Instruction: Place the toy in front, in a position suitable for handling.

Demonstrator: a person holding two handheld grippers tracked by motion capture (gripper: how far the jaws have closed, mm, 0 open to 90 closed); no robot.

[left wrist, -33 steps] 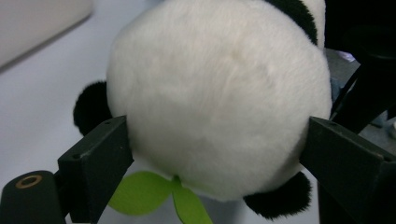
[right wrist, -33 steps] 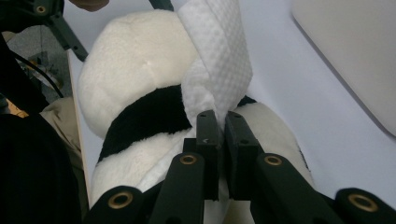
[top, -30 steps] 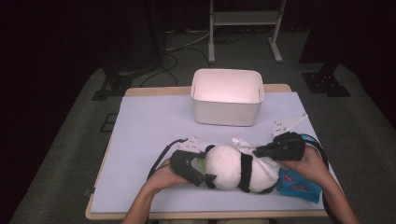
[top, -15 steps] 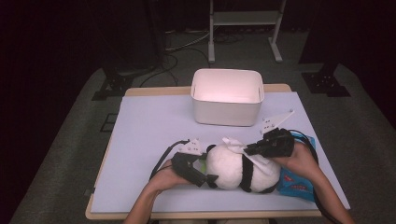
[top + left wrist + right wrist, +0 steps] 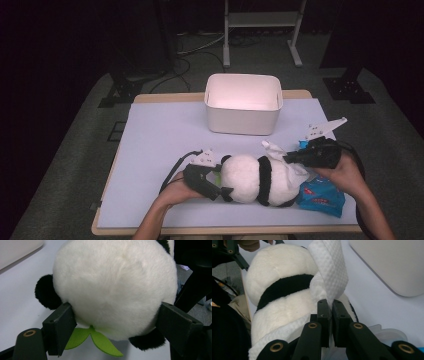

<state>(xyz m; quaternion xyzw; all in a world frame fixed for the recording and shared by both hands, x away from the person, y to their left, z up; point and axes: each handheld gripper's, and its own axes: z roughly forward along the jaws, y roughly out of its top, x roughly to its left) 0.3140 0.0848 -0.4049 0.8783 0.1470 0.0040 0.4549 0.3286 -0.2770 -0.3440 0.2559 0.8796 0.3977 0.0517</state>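
A black-and-white panda plush (image 5: 252, 177) lies on its side near the table's front edge. My left gripper (image 5: 216, 182) has just been closing its jaws on the plush's head (image 5: 115, 285). Both pads (image 5: 61, 325) now press into the fur, and a green felt leaf (image 5: 96, 338) pokes out below. My right gripper (image 5: 291, 159) is at the panda's body, shut on a white textured wipe (image 5: 329, 272). The wipe (image 5: 272, 149) rises from the closed jaws of the right gripper (image 5: 330, 302) and drapes over the white fur beside the black band (image 5: 283, 287).
A blue wipe packet (image 5: 322, 196) lies on the table under my right hand. An empty white bin (image 5: 243, 115) stands at the back centre of the pale mat (image 5: 160, 140). Dark floor with stands and cables surrounds the table.
My right gripper slid left across the panda's body with the wipe, then came back to the right. The left hand and the plush stayed in place.
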